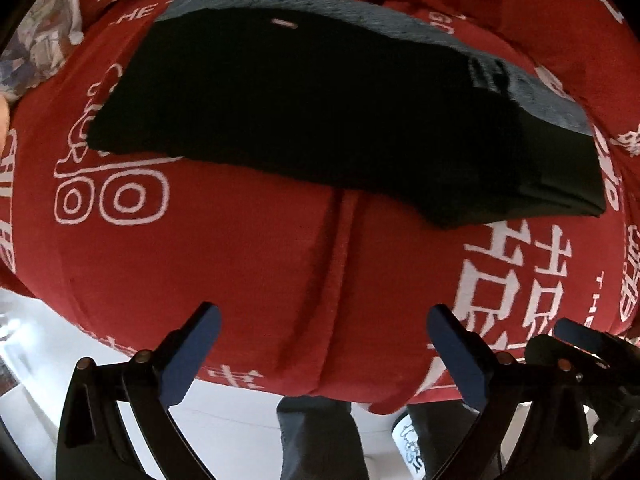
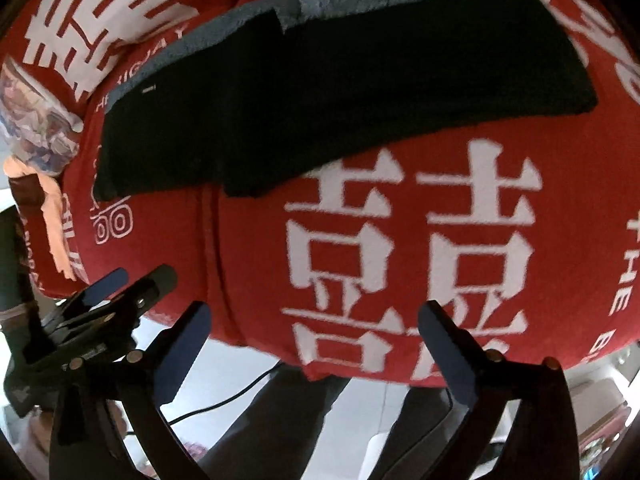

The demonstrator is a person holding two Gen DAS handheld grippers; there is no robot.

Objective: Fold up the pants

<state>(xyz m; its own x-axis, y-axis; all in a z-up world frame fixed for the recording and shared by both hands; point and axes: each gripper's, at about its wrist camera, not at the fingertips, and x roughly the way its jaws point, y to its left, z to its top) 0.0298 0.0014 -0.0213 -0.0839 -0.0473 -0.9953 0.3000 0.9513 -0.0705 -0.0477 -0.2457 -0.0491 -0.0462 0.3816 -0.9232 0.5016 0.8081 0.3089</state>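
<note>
In my left wrist view, my left gripper (image 1: 324,344) stands at the bottom of the frame with its fingers (image 1: 192,352) spread wide and nothing between them but red blanket (image 1: 248,272). The pants (image 1: 320,120) lie well above my fingers, across the upper middle of the frame, running from the upper left down to the right edge, clear of both tips. At the lower right of this frame I see part of my right gripper (image 1: 592,356).

In my right wrist view, my right gripper (image 2: 316,340) also sits at the bottom, fingers (image 2: 448,352) wide apart and empty, over the big white characters printed on the blanket. The pants here stretch across the upper part of the frame, apart from my fingers. My left gripper shows at the lower left.

The pants are black, folded into a flat, long, layered bundle, with a grey fleecy lining showing along the far edge and a small white tag near the upper left.
</note>
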